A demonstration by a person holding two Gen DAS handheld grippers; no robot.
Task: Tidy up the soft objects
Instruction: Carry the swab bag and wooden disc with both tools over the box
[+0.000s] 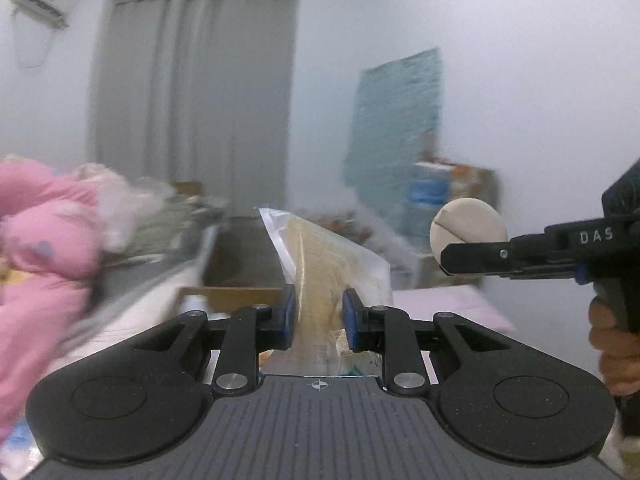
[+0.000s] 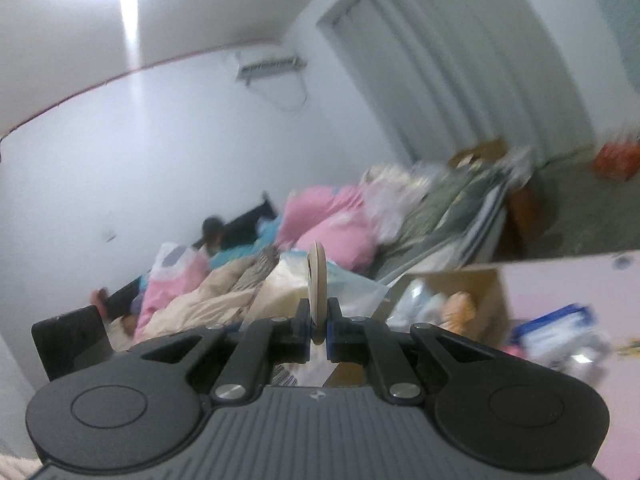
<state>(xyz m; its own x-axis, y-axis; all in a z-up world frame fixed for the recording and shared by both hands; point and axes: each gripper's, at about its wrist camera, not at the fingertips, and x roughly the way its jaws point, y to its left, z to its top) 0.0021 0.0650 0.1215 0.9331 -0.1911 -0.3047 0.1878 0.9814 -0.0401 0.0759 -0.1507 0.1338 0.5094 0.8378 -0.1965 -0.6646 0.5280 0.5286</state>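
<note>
My left gripper (image 1: 319,316) is shut on a clear plastic bag with beige padding inside (image 1: 324,256), held upright in the air. My right gripper (image 2: 318,330) is shut on a thin round beige pad (image 2: 317,284), seen edge-on in the right wrist view. The same round pad (image 1: 468,228) shows face-on in the left wrist view, gripped by the right gripper (image 1: 460,258), which comes in from the right of the bag. The bag also shows in the right wrist view (image 2: 288,284), just behind the pad.
A bed piled with pink bedding (image 1: 44,240) (image 2: 332,220), grey and beige covers (image 2: 200,300) lies to the left. An open cardboard box (image 2: 448,300) holds soft items. A pink surface (image 2: 560,280), grey curtains (image 1: 192,80) and a water jug (image 1: 428,200) are around.
</note>
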